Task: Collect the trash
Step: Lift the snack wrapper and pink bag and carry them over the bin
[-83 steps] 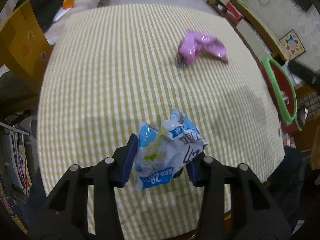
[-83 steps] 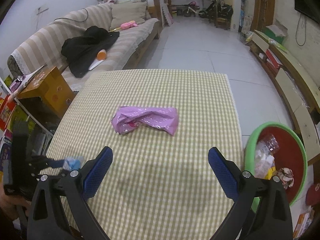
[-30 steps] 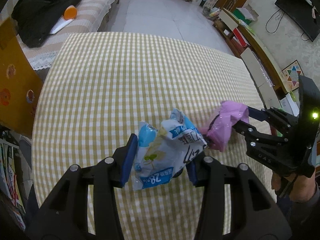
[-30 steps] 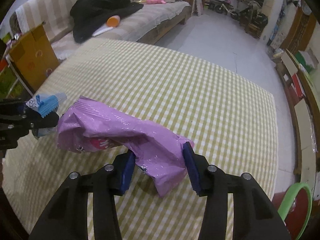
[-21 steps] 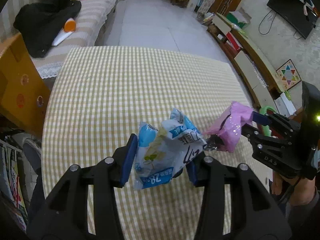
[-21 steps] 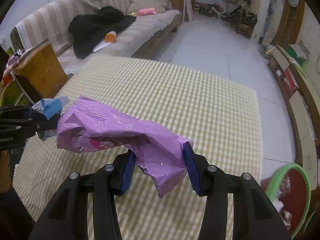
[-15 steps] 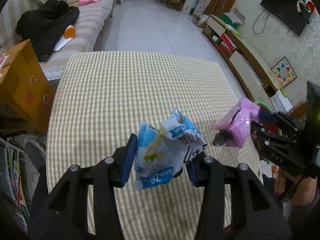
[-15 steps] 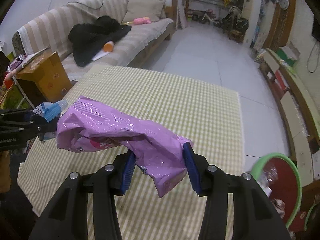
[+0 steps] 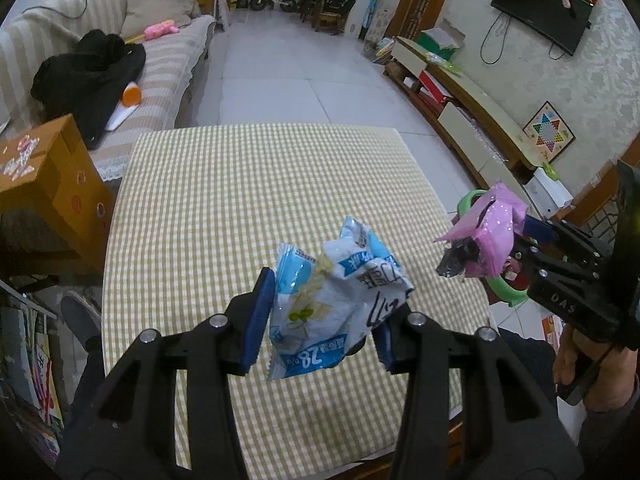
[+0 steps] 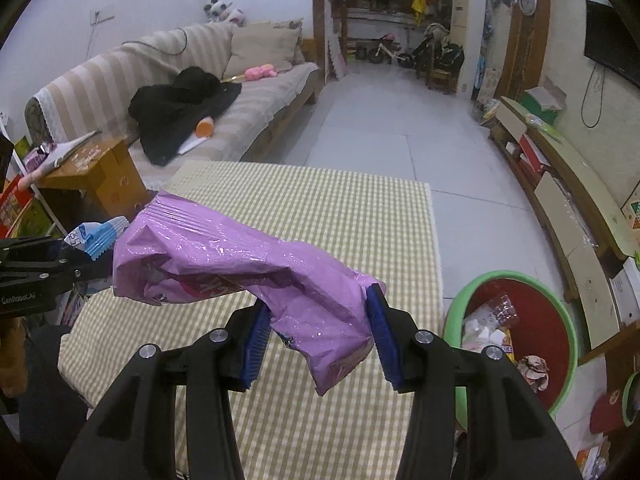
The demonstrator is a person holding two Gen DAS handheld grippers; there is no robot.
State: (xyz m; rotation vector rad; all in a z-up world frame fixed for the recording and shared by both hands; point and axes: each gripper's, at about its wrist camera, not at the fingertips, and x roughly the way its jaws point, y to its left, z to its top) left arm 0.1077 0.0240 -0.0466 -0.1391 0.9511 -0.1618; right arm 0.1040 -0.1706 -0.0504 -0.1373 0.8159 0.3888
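Observation:
My left gripper [image 9: 320, 320] is shut on a crumpled blue and white snack wrapper [image 9: 332, 304], held above the checked table [image 9: 240, 184]. My right gripper [image 10: 316, 336] is shut on a purple plastic bag [image 10: 248, 268], held high above the table's right side. The purple bag [image 9: 486, 236] and right gripper also show at the right of the left wrist view. The blue wrapper's tip [image 10: 98, 236] shows at the left of the right wrist view. A green-rimmed red basin [image 10: 520, 328] with trash in it stands on the floor right of the table.
A striped sofa [image 10: 120, 80] with black clothing stands beyond the table at the left. An orange cardboard box [image 9: 48, 184] sits by the table's left edge. A low TV cabinet [image 10: 560, 184] runs along the right wall. Tiled floor lies beyond the table.
The right gripper closed on the purple bag and lifted it off the table. Both grippers have risen and pulled back, and the basin has come into view.

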